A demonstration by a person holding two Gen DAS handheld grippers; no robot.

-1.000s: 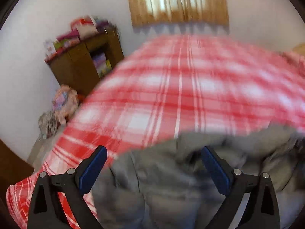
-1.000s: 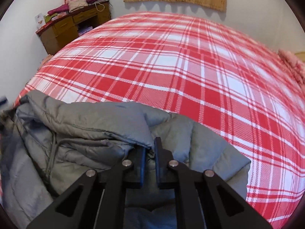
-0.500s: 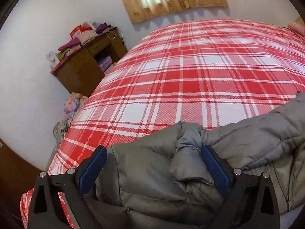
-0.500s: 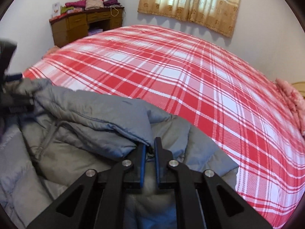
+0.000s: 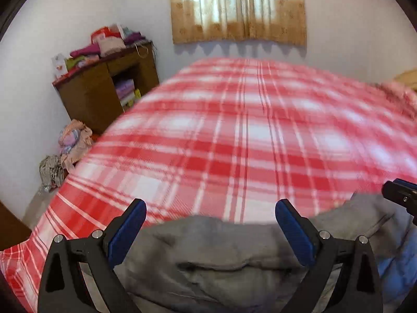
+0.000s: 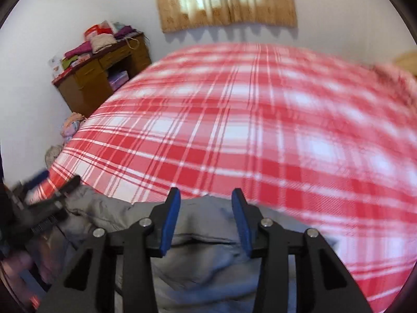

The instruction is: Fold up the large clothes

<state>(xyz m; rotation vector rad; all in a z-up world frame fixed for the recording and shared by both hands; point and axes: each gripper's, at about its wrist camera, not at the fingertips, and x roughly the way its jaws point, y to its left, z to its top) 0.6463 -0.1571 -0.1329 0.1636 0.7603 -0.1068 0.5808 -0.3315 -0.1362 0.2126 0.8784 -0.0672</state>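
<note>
A grey padded jacket [image 5: 221,258] lies crumpled on the near edge of the bed with the red and white plaid cover [image 5: 247,135]. My left gripper [image 5: 211,216] is wide open just above the jacket's far edge, holding nothing. My right gripper [image 6: 206,203] is open over the jacket [image 6: 208,263], its blue pads apart and empty. The right gripper's tip shows at the right edge of the left wrist view [image 5: 401,195], and the left gripper shows blurred at the left of the right wrist view [image 6: 44,200]. A blue lining [image 5: 398,266] shows at the jacket's right.
A brown wooden desk [image 5: 104,94] piled with folded clothes stands by the far left wall. A heap of clothes [image 5: 70,146] lies on the floor beside the bed. A curtained window [image 5: 237,7] is on the far wall. A pink pillow [image 5: 401,91] lies far right.
My right gripper was shut on a fold of the jacket and has opened, letting it go. Both grippers have lifted and tilted up, and the jacket now lies lower in both views.
</note>
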